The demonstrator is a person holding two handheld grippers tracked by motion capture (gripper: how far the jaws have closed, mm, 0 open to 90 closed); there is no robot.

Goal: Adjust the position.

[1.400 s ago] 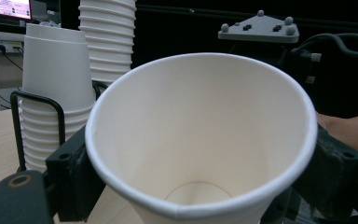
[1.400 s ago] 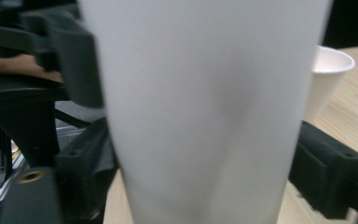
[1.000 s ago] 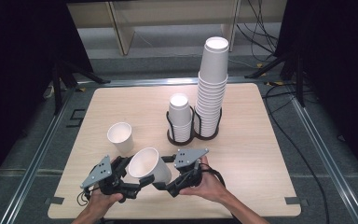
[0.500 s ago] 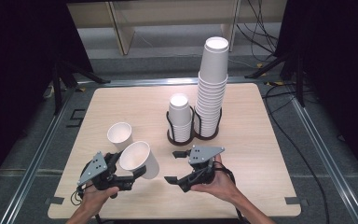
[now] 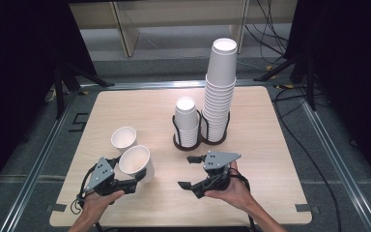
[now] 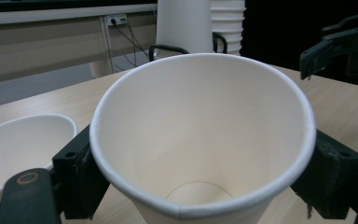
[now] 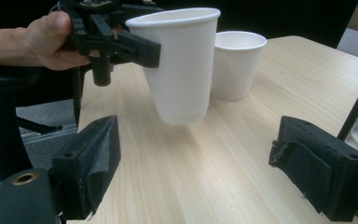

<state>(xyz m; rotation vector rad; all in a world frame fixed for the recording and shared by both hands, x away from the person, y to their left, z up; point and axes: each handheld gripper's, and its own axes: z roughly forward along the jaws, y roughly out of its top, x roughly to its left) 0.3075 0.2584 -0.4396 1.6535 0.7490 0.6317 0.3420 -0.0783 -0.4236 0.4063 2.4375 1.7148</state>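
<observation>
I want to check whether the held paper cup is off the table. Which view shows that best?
The right gripper view: the held cup hangs side-on, with a gap between its base and the table. The left gripper view looks down into its mouth, hiding the base. The high view shows it from above, tilted, in the left gripper.

held cup (image 6: 200,140) base cut off below

We see even overhead light on pale table (image 5: 270,145), dark surroundings at both sides of high view. Soft short shadows under cup stacks (image 5: 217,96). High view slightly soft, low detail. In left gripper view we find held cup (image 6: 200,140) sharp at rim, background blurred. In right gripper view near black pads out of focus, faint shadow below lifted cup.
</observation>
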